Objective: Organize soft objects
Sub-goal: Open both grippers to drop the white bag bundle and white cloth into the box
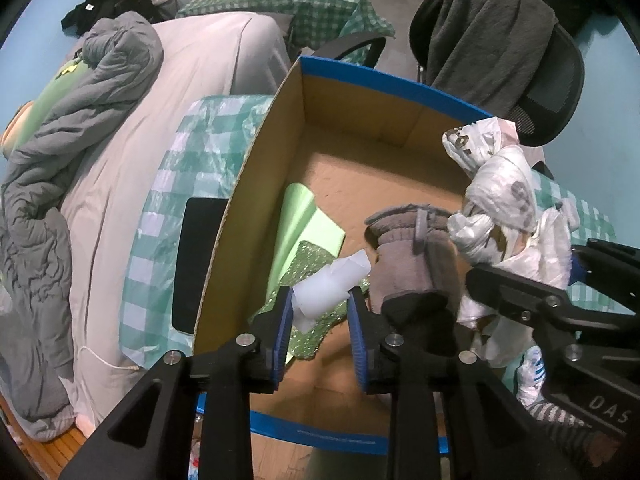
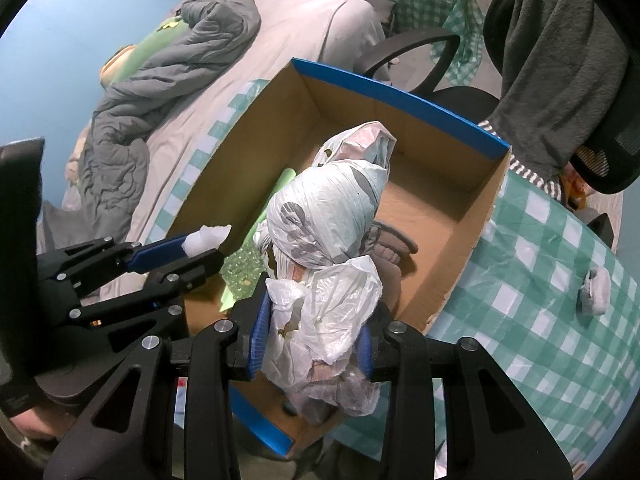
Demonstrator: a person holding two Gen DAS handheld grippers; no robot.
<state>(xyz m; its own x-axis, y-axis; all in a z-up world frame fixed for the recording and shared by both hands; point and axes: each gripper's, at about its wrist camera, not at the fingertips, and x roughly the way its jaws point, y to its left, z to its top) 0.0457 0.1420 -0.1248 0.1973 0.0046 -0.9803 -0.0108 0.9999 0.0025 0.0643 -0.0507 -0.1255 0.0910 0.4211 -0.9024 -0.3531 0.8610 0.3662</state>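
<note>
Both grippers over the box (image 1: 360, 92). Left gripper (image 1: 320, 312) pinching a white foam scrap (image 1: 332, 284); right gripper (image 2: 312, 336) clamped on a bag bundle (image 2: 328, 216). Grey glove (image 1: 412, 256) and green sheet (image 1: 304, 220) already inside.

Table under green-and-white checked plastic cloth (image 2: 560, 280): open brown cardboard box with blue rim (image 2: 400, 96); small grey fabric piece (image 2: 595, 290) toward the right edge; flat black rectangular pad (image 1: 200, 260) left of the box.

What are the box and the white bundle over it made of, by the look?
Box: corrugated cardboard, matte brown walls with a blue rim; fluted cut edges show. White bundle: thin plastic film, apparently bags wound together; glossy, crinkled, semi-translucent.
</note>
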